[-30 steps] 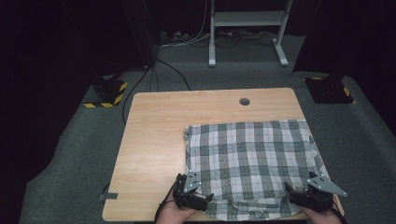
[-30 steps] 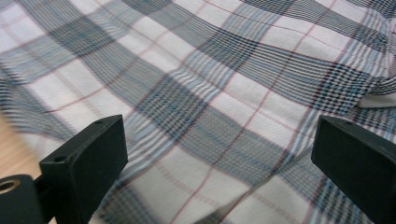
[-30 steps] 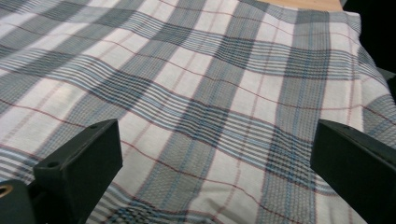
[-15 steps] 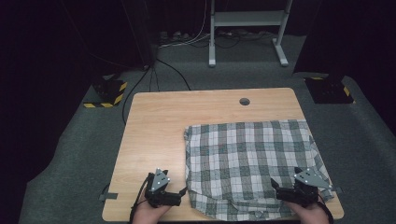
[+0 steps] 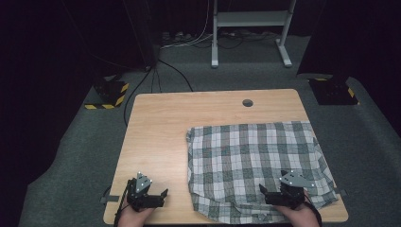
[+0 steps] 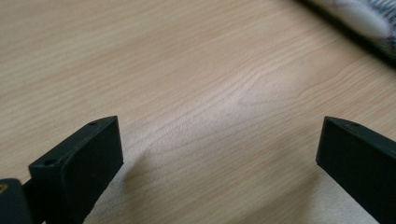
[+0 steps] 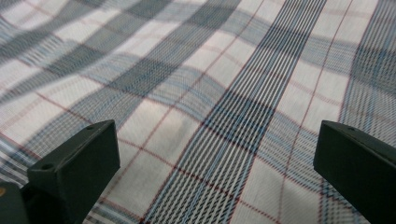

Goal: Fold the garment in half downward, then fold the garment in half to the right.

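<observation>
The desk [image 5: 189,123], a pale wooden top with a round cable hole near its far edge, carries one large thing: a checked cloth [image 5: 255,161] spread flat over its right half. The cloth's long axis runs left to right across the desk; its far edge lies about midway up the top, its right edge reaches the desk's right rim, and its near edge is rumpled and hangs slightly over the near rim. The left half of the desk is bare wood.

The right tongs [image 5: 282,195] sit over the cloth's near right part, just inside the rumpled hem. In the right gripper view the jaws stand wide apart with the plaid weave [image 7: 219,107] lying between and beyond them, so nothing is pinched. The left tongs [image 5: 147,198] rest over bare wood near the near left corner, well apart from the cloth. In the left gripper view these jaws are also spread wide, with wood grain [image 6: 210,107] between them and a sliver of the cloth's edge [image 6: 369,23] at the upper right.

So the cloth lies to the right of the left tongs and directly under the right ones. The right hand is plainly the nearer. Any grasp of the near hem would likely need the left tongs to travel rightward first, towards the cloth's near left corner.
</observation>
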The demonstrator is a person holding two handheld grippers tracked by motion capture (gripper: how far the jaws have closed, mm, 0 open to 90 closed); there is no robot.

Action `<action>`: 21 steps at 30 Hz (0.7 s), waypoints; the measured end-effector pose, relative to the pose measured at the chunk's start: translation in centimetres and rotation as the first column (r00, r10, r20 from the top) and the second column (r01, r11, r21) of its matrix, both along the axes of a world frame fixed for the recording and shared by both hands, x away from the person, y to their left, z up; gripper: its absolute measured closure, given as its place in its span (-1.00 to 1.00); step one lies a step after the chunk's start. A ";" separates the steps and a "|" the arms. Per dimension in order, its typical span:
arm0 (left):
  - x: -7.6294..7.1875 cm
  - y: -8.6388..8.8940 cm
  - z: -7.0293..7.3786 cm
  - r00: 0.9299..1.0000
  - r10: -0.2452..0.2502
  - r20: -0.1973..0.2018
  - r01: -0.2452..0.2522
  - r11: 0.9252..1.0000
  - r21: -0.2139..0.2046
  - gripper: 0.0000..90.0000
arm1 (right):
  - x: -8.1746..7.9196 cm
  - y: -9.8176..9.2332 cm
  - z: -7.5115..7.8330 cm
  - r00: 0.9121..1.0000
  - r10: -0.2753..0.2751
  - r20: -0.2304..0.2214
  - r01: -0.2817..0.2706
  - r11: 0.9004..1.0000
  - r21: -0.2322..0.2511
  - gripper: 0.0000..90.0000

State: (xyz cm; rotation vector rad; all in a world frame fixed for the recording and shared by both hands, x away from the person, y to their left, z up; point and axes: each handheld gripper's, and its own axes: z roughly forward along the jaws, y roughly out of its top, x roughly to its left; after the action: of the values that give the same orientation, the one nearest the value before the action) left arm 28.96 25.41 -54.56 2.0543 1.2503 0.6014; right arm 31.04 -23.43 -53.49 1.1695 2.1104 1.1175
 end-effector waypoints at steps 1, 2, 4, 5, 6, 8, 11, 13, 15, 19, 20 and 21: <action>0.0 -0.2 -0.1 1.000 0.003 -0.004 -0.003 1.000 0.014 -0.99 | 0.1 0.1 -0.3 1.000 0.002 -0.009 -0.002 1.000 -0.008 -0.99; 0.1 -0.2 -0.1 1.000 -0.002 0.002 0.001 1.000 0.015 -0.99 | 0.3 0.1 -0.5 0.999 0.006 -0.033 -0.007 1.000 -0.013 -0.98; 0.2 -0.1 -0.2 1.000 0.013 -0.018 -0.013 1.000 -0.014 -0.99 | 0.3 0.0 -0.5 1.000 0.007 -0.023 -0.007 1.000 -0.001 -0.98; 0.2 0.0 -0.2 1.000 0.016 -0.022 -0.016 1.000 -0.019 -0.99 | 0.3 0.0 -0.5 1.000 0.007 -0.022 -0.007 1.000 -0.001 -0.98; 0.2 0.0 -0.2 1.000 0.016 -0.022 -0.016 1.000 -0.019 -0.99 | 0.3 0.0 -0.5 1.000 0.007 -0.022 -0.007 1.000 -0.001 -0.98; 0.2 0.0 -0.2 0.999 0.020 -0.030 -0.020 0.999 -0.027 -0.99 | 0.2 0.0 -0.5 1.000 0.009 -0.018 -0.009 1.000 0.000 -0.98; 0.2 0.0 -0.2 0.999 0.022 -0.029 -0.023 0.999 -0.024 -0.99 | 0.3 0.1 -0.5 1.000 0.014 -0.024 -0.014 1.000 -0.004 -0.98; 0.1 0.0 -0.2 0.999 0.025 -0.028 -0.026 0.999 -0.023 -0.99 | 0.2 0.0 -0.5 1.000 0.016 -0.017 -0.016 1.000 0.001 -0.98; 0.2 0.1 -0.2 0.999 0.026 -0.033 -0.027 0.999 -0.028 -0.99 | 0.2 0.0 -0.5 1.000 0.016 -0.016 -0.016 1.000 0.004 -0.98; 0.2 0.3 -0.1 0.999 0.030 -0.034 -0.031 0.999 -0.040 -0.98 | 0.2 -0.1 -0.5 1.000 0.012 -0.012 -0.012 1.000 0.014 -0.98; 0.2 0.4 -0.1 0.999 0.032 -0.034 -0.034 0.998 -0.050 -0.98 | 0.2 -0.1 -0.5 1.000 0.013 -0.013 -0.013 1.000 0.014 -0.98; 0.2 0.5 -0.1 0.999 0.034 -0.033 -0.036 0.998 -0.054 -0.98 | 0.1 -0.1 -0.5 1.000 0.017 -0.011 -0.017 1.000 0.012 -0.98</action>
State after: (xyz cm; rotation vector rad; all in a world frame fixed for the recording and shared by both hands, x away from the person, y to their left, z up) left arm 29.15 25.88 -54.64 2.0074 1.3091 0.5465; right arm 31.18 -23.49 -53.97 1.1674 2.1286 1.1348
